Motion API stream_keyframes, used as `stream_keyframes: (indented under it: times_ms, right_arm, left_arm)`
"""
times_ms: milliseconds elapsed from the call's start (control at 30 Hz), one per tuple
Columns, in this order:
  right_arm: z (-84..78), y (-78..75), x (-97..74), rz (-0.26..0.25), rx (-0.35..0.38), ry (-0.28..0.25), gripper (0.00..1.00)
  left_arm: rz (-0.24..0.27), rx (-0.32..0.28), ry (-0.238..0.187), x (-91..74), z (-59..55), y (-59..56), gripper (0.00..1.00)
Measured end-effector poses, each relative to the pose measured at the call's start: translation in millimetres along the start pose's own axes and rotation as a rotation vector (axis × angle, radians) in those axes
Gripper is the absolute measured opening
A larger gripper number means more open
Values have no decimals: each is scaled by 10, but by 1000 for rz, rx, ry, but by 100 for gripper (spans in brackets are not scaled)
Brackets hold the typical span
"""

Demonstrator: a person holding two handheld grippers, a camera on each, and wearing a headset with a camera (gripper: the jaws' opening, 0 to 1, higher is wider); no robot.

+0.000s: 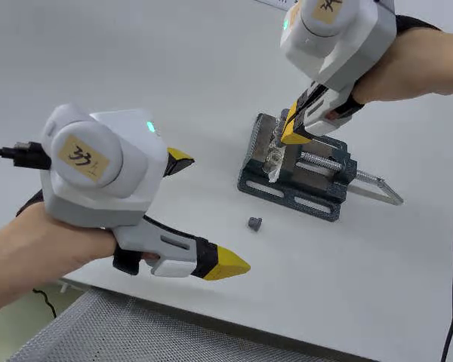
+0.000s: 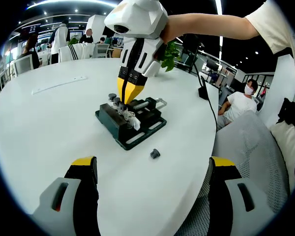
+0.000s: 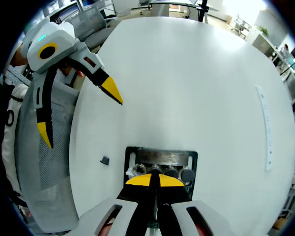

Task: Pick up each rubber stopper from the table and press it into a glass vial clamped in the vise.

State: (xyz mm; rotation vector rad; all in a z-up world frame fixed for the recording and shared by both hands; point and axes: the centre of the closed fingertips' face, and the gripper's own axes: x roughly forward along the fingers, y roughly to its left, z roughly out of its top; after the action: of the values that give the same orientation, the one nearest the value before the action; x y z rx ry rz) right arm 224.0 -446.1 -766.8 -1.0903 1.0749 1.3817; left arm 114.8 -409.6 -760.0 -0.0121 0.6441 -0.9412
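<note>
On the white table (image 1: pixel 174 75), between my two grippers, one small grey rubber stopper (image 1: pixel 254 223) lay loose, just in front of the dark vise (image 1: pixel 317 188) and not touching it. My left gripper (image 1: pixel 205 211) hung near it with its yellow-tipped jaws spread wide and nothing between them. My right gripper (image 1: pixel 294 136) pointed down over the vise with its jaws drawn together, tips meeting just above the row of glass vials (image 3: pixel 169 172) clamped there. I could see nothing pinched between those tips. From the right gripper view, several vials wore dark stoppers, while the clear one at the end of the row looked open, though I could not be sure. I judged the loose stopper to be light, soft and a little grippy, so it would not slip, but it was small enough to tip or squirt out under a hard squeeze. Taking it across its wider upper part seemed best, leaving the narrow end free to enter the vial's mouth. The glass was stiff and breakable, so the push would need to go straight down, gently, with no sideways lean.
</note>
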Motion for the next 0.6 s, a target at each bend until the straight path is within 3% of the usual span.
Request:
stream_keyframes:
  times_ms: [600]
  right_arm:
    - [-21, 29, 11, 4, -3, 48, 0]
  left_arm:
    - [1, -6, -2, 21, 13, 20, 93]
